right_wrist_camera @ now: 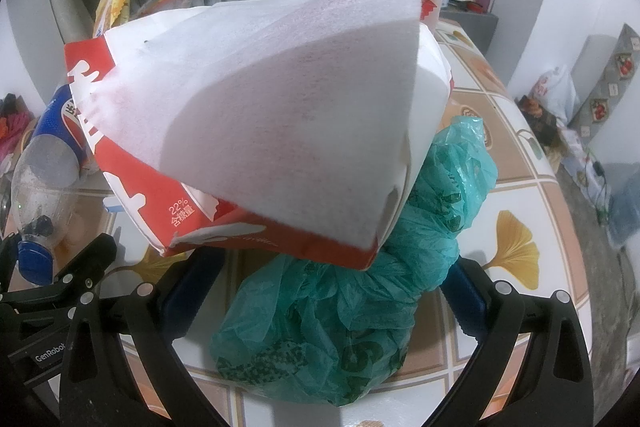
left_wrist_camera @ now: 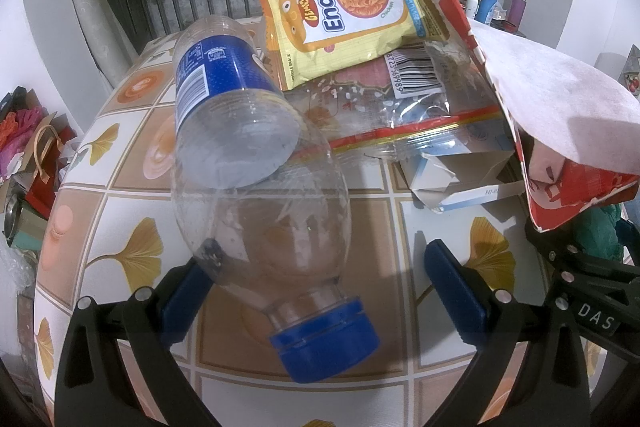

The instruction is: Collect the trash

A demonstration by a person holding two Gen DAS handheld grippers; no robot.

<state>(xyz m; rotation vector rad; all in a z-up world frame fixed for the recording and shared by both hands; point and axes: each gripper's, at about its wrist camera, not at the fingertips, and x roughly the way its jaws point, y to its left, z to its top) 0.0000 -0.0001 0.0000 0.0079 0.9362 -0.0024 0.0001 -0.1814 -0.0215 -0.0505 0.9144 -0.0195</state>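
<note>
Trash is all heaped on the tiled surface (left_wrist_camera: 132, 187), probably so it can be grabbed piece by piece. The left hand-held gripper (left_wrist_camera: 320, 291) is spread wide around a clear bottle (left_wrist_camera: 264, 227) lying on its side, blue cap (left_wrist_camera: 324, 339) pointing near. The left finger looks right against the bottle's shoulder, but the right finger is well apart from it, so nothing is gripped yet. My guess is it's lining up to squeeze the neck end, the narrowest bit. A 2nd bottle (left_wrist_camera: 224, 87) with a blue label rests on top of the first, so it may roll when the lower one moves.

Farther back there's a yellow snack pack (left_wrist_camera: 348, 15) over a clear wrapper (left_wrist_camera: 400, 107), then a torn box (left_wrist_camera: 456, 175).

The right hand-held gripper (right_wrist_camera: 328, 299) is also wide open, straddling a crumpled green bag (right_wrist_camera: 360, 307) without pinching it. A red-and-white bag (right_wrist_camera: 280, 115) leans over the green one, its open mouth facing near, so it looks like a candidate for holding the trash.
</note>
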